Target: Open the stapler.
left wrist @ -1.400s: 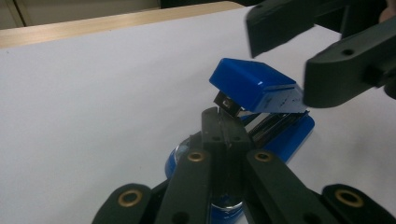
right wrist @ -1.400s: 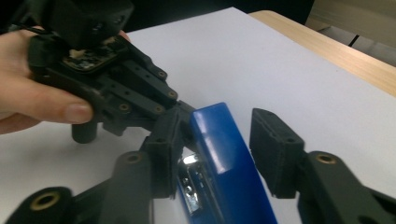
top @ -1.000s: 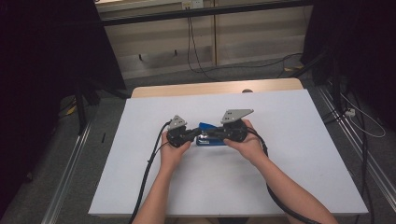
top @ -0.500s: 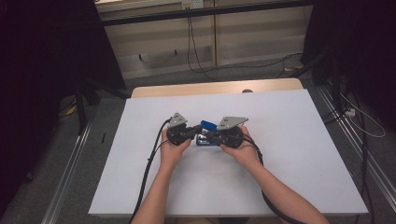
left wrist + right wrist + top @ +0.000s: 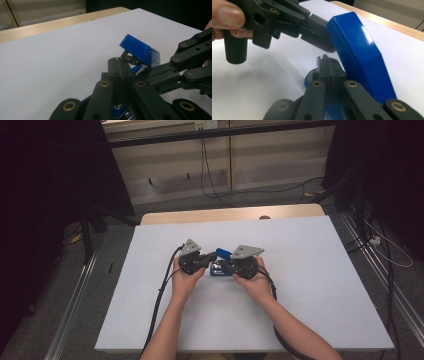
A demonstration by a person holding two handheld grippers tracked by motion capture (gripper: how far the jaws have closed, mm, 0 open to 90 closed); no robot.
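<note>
Since a second ago the right gripper (image 5: 226,266) has sunk a little toward the table (image 5: 320,285), and its grey plate now sits lower and nearer the left gripper (image 5: 209,261). Left hand (image 5: 183,282) and its gripper lie much as they did. In the high view the blue top of the stapler (image 5: 223,253) now pokes up between the two grey plates, where a second ago only a low blue strip showed between the grippers.

That stapler is a small one in glossy blue plastic, lying near the middle of the white table, between the two grippers. Its top arm (image 5: 139,50) is swung up and tilted, with a grey metal part showing under its raised end. In the right gripper view the blue arm (image 5: 359,55) rises steeply just right of the jaws, a bright glare on its smooth face. The blue base (image 5: 220,269) lies low on the table.

Both claws are closed. In the left gripper view the jaws meet with no gap, and their tips stand just below the metal part under the raised arm; whether they pinch anything cannot be told. In the right gripper view the jaws are likewise pressed together, close against the foot of the blue arm, with blue showing beneath them. Right hand (image 5: 253,282) holds its gripper from behind.
</note>
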